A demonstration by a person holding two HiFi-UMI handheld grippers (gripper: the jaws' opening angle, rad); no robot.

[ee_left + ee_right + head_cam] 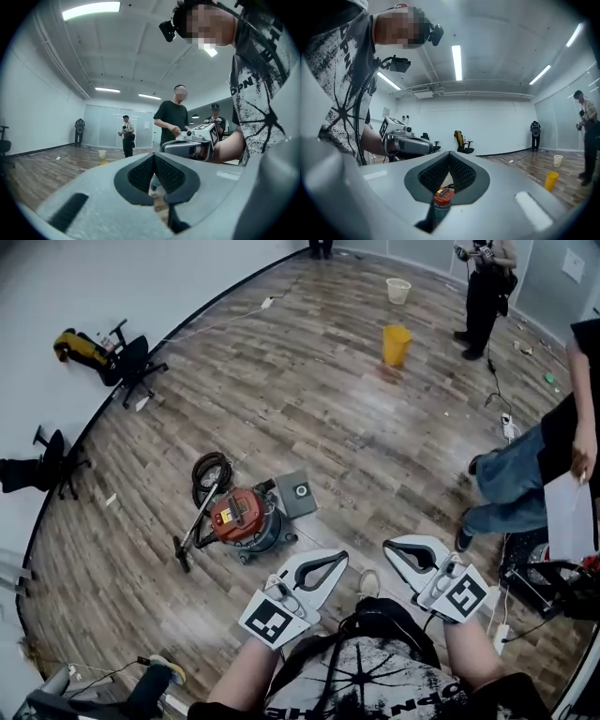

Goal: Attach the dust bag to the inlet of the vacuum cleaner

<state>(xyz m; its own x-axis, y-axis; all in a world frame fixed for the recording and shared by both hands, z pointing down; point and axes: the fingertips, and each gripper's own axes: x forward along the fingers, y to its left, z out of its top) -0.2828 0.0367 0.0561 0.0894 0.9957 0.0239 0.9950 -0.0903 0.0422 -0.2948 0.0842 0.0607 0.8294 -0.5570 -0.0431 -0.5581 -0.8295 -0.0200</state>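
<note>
free: floor point(356, 427) ahead | obstacles: vacuum cleaner point(246, 517), hose point(211, 474)

Your vacuum cleaner point(246, 518) shows a red top over a grey drum. The plank floor point(309, 399) is brown and the far bucket point(396, 344) yellow. Your left tool point(339, 559) and right tool point(389, 545) are pale grey.

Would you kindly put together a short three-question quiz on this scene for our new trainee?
1. True or false: the left tongs and the right tongs are both shut and empty.
2. Relative to the vacuum cleaner, the flat grey dust bag lies: A) inside it; B) on the floor beside it; C) on top of it.
3. What colour is the bucket nearer the vacuum cleaner?
Key: 1 true; 2 B; 3 yellow.
</note>
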